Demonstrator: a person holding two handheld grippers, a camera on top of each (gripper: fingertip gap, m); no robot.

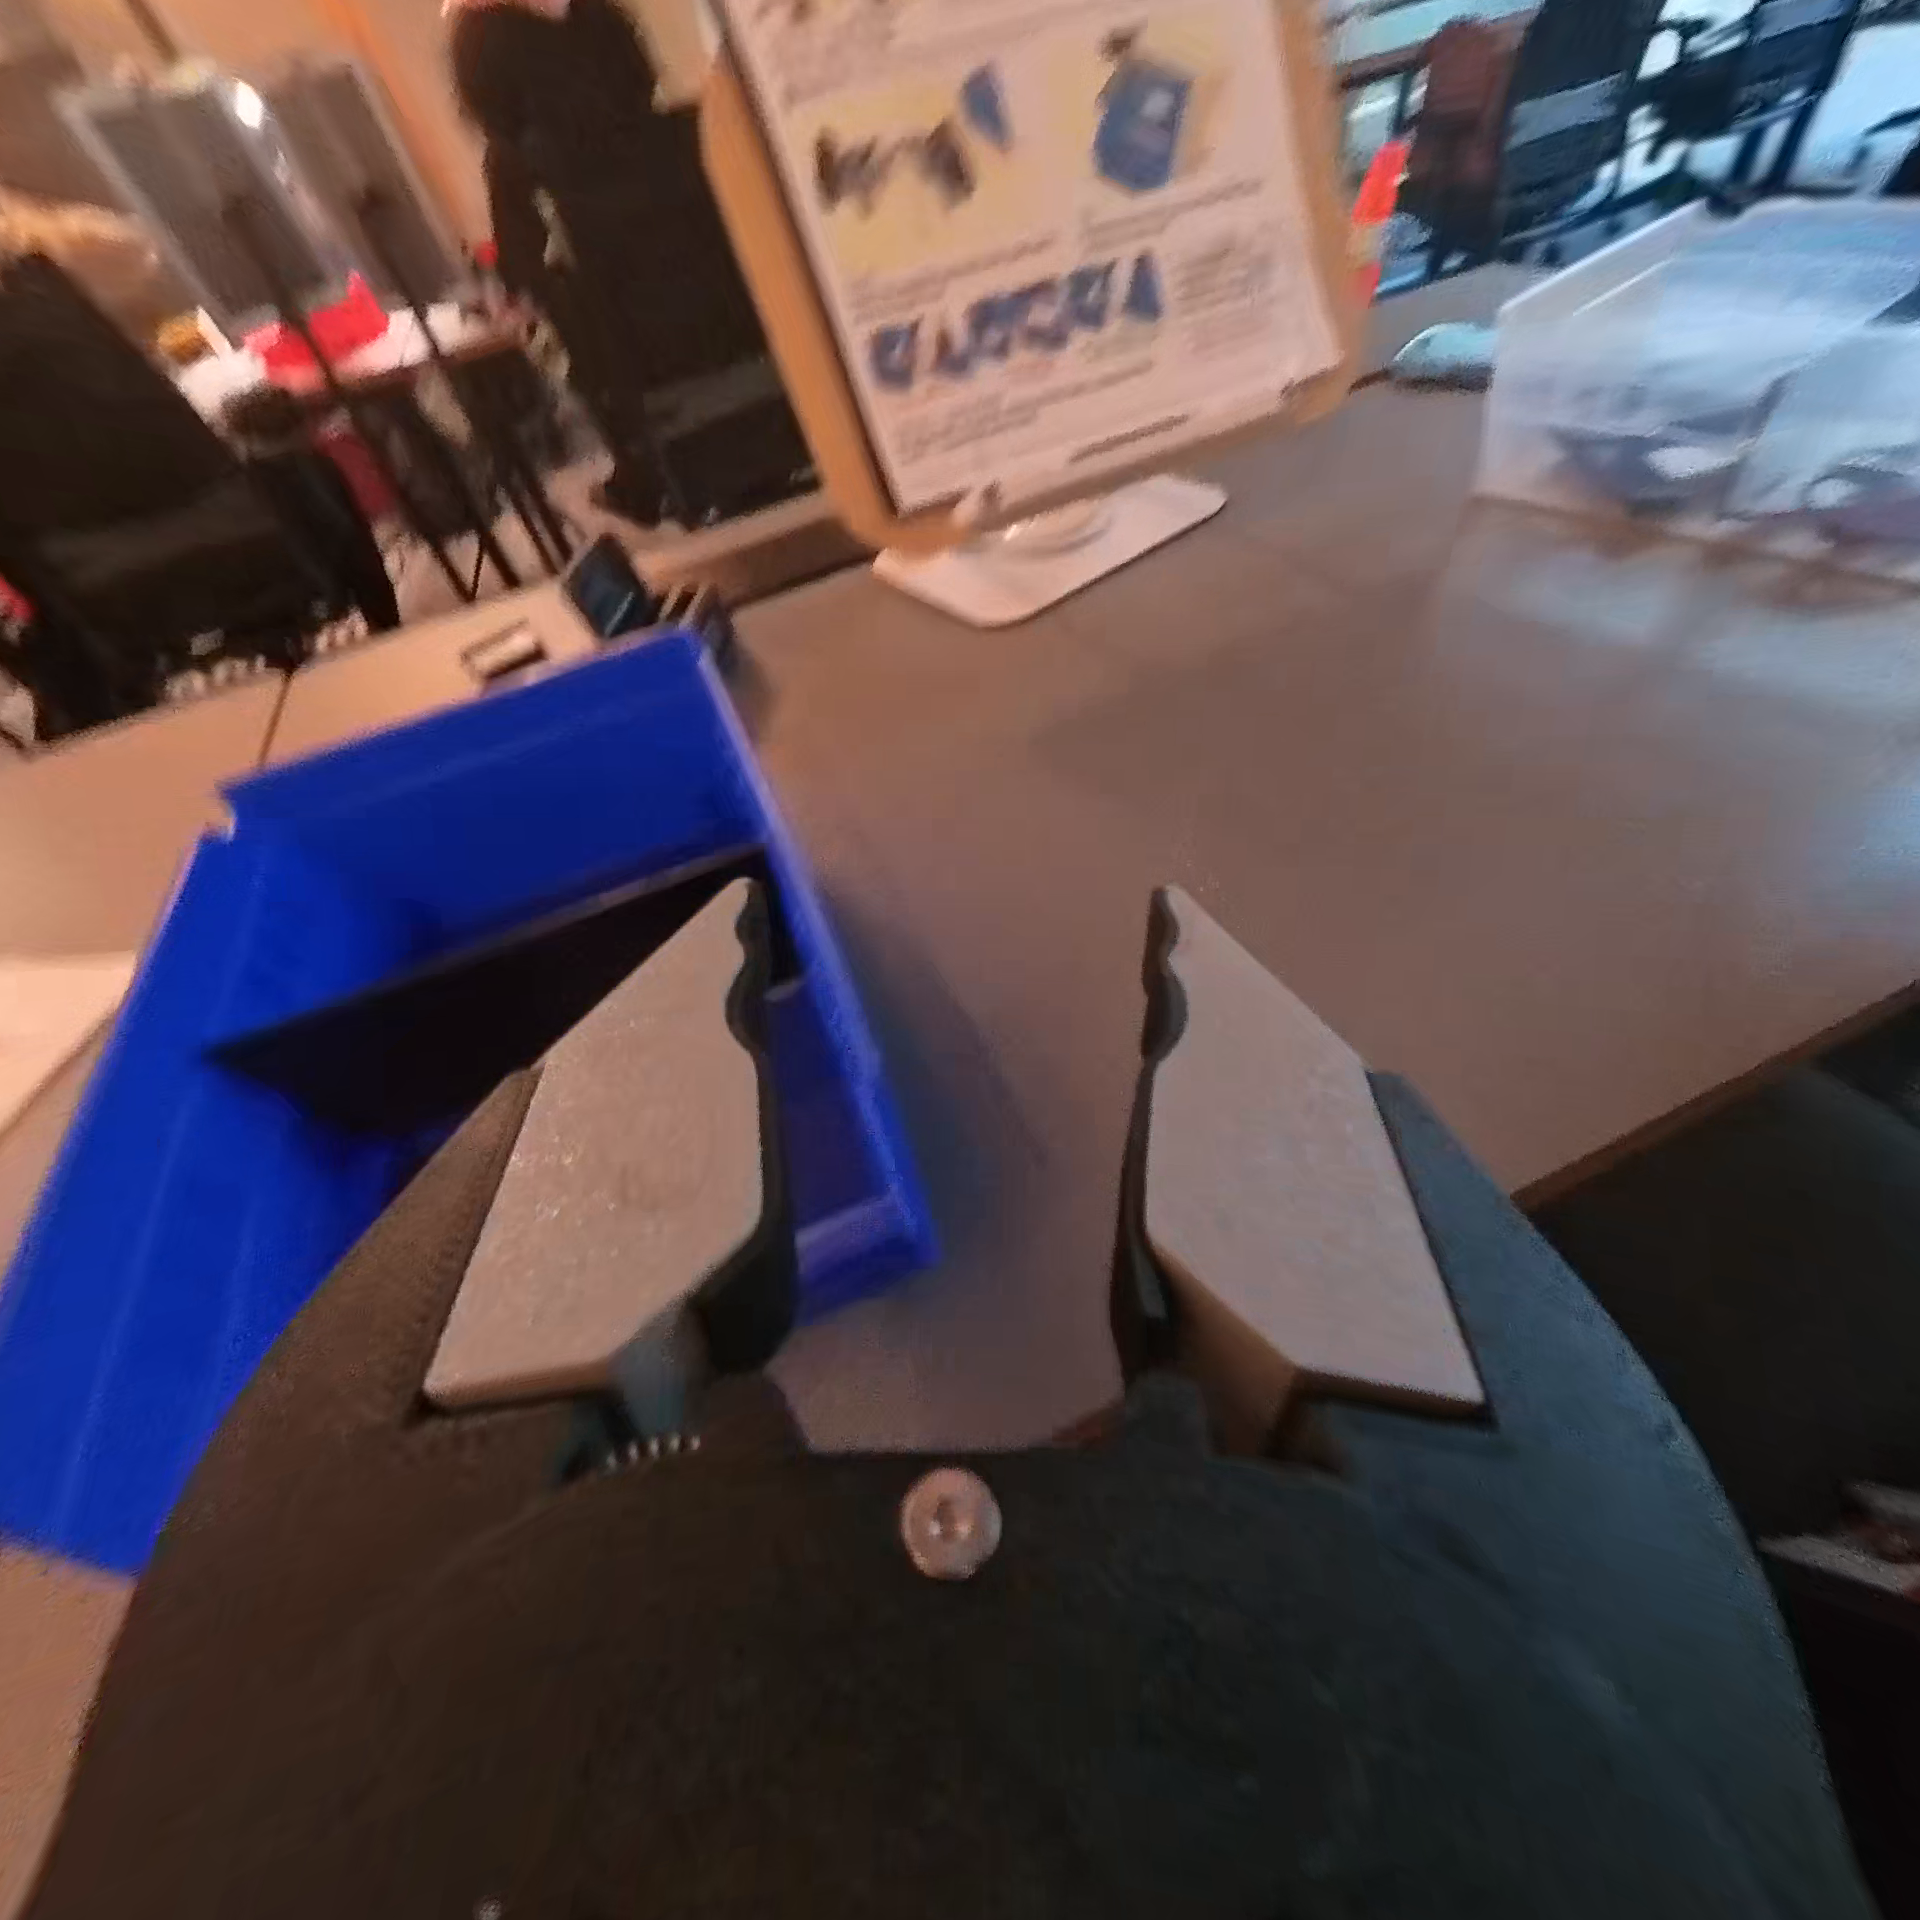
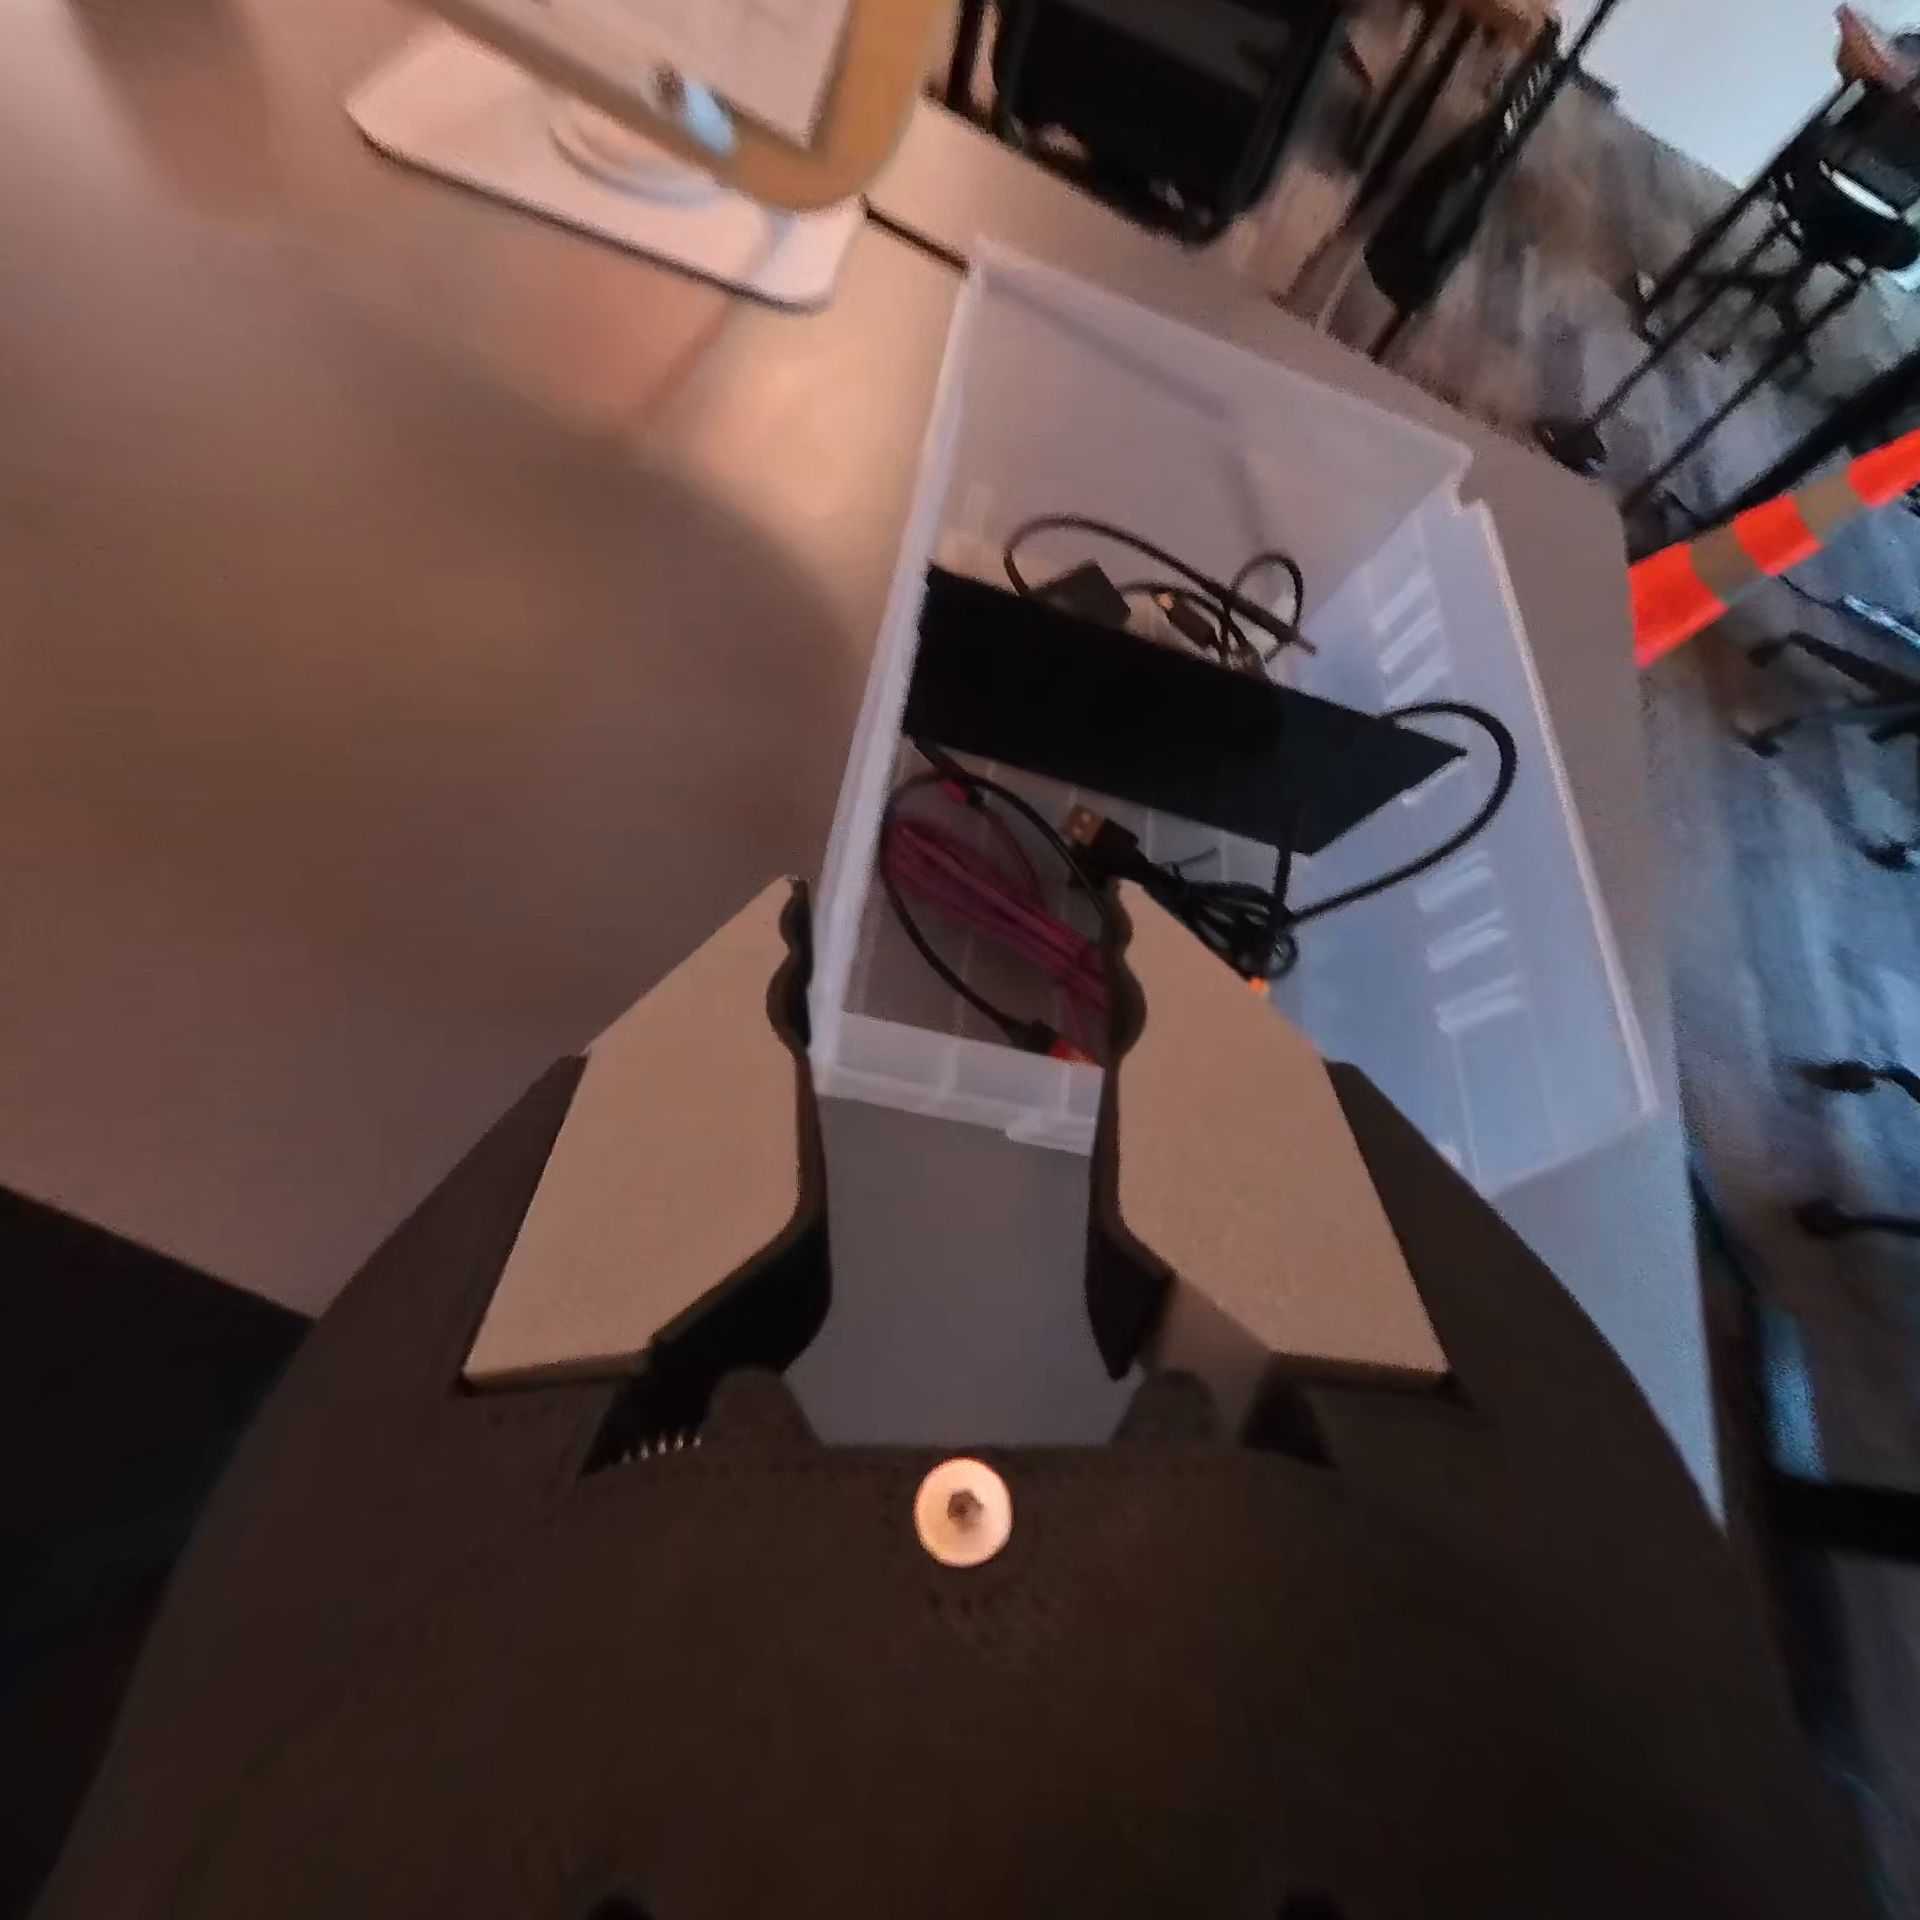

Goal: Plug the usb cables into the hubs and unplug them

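My right gripper (image 2: pixel 958 914) is open and empty, hovering above the near end of a clear plastic bin (image 2: pixel 1174 374). The bin holds a black divider (image 2: pixel 1101 707), a coiled red cable (image 2: pixel 987 894), a black USB cable (image 2: pixel 1184 873) with a metal plug, and more black cables (image 2: pixel 1153 592) behind the divider. My left gripper (image 1: pixel 956 925) is open and empty above the table, just right of a blue bin (image 1: pixel 457 831) with a black divider (image 1: pixel 478 987). The clear bin also shows blurred in the left wrist view (image 1: pixel 1704 343). No hub can be made out.
A grey-brown table (image 1: pixel 1247 748) carries both bins. A framed sign on a white base (image 1: pixel 1049 540) stands at the back; it also shows in the right wrist view (image 2: pixel 613 177). A person in black (image 1: pixel 582 208) stands beyond. The table's edge lies to the right (image 1: pixel 1714 1101).
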